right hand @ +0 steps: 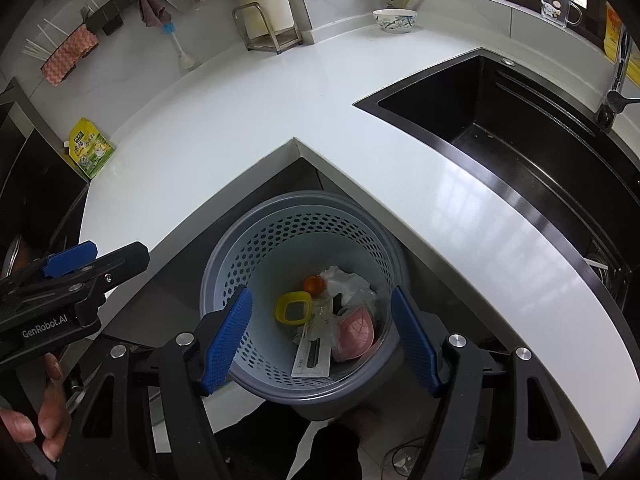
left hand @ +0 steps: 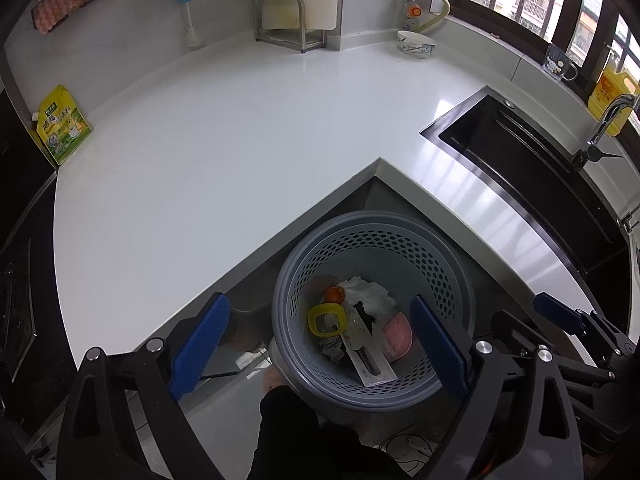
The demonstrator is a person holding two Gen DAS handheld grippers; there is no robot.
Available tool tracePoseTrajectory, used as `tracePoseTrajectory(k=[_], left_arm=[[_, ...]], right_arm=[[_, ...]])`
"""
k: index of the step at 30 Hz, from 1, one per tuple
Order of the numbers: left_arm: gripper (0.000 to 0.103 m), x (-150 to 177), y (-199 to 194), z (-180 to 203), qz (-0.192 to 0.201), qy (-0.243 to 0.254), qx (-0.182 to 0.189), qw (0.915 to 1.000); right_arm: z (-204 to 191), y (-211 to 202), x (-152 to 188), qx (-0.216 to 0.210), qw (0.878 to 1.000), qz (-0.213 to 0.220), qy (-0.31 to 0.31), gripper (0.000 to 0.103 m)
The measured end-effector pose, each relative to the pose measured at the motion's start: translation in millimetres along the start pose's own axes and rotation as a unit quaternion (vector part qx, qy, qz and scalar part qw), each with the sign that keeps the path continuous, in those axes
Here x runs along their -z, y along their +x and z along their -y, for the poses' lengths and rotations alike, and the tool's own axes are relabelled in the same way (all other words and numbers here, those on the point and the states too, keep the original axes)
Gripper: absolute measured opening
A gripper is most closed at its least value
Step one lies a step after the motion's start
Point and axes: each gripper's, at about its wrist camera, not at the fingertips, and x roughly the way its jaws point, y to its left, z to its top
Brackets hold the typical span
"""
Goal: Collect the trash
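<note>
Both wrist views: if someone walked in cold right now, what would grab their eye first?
The grey perforated bin tucked in the counter's inner corner, below both grippers, with trash in it: a yellow ring lid, an orange ball, crumpled white paper and a pink piece. Next, the black sink sunk into the white counter on the right. Both the left gripper and right gripper hang above the bin, jaws open and empty.
</note>
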Motion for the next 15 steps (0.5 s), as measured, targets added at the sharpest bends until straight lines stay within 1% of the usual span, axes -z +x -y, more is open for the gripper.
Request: tracePoseTrajectory(k=[5, 11, 15], left_arm=[[0.091, -3.8, -11.0, -0.1, 0.013, 0.001, -0.002, 0.9999], [0.092, -5.0, -19.6, -0.8, 0.017, 0.006, -0.006, 0.9998], [0.095, -6.7, -22.2, -1.6, 0.019, 0.008, -0.01, 0.9997]], right_arm=[[-7.0, -7.6, -0.1, 0.005, 1.0, 0.003, -0.006, 0.069], [-8.6, -14.0, -5.2, 0.014, 1.0, 0.004, -0.004, 0.069], [-8.0, -16.6, -7.3, 0.021, 1.0, 0.006, 0.004, 0.07]])
